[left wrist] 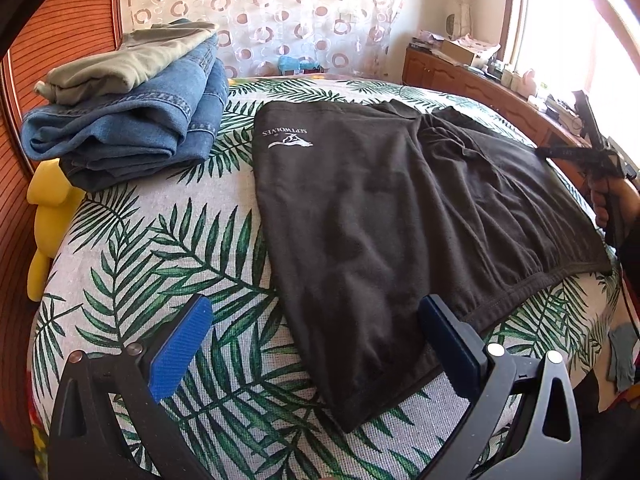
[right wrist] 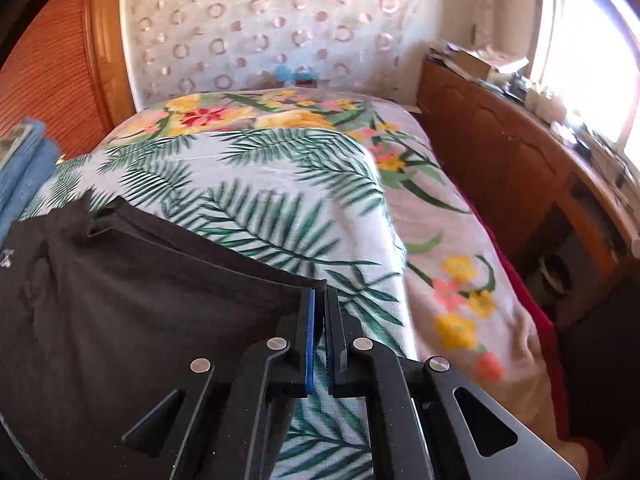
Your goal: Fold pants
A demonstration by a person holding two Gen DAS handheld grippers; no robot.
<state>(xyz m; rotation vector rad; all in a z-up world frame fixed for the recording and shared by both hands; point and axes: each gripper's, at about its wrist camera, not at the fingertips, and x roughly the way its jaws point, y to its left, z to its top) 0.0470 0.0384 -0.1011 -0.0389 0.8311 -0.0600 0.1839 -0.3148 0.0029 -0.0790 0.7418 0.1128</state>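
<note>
Now the right gripper (right wrist: 319, 300) pinches the black pants' (left wrist: 380, 200) corner at its 11 o'clock, while the wide-open left gripper (left wrist: 316, 316) faces the waistband, long axis crosswise.

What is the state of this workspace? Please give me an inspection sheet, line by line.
Surface: bed with palm-leaf cover, flat.
Job's things: black pants spread out, partly folded, logo up.
Clutter: folded jeans stack with a khaki garment on top; yellow toy at the bed edge.
Grippers: left gripper open above the pants' near end; right gripper shut at the pants' corner, grip on cloth unclear.
Cables: nothing seen clearly.
Surroundings: wooden cabinet with small items, patterned curtain, bright window.
</note>
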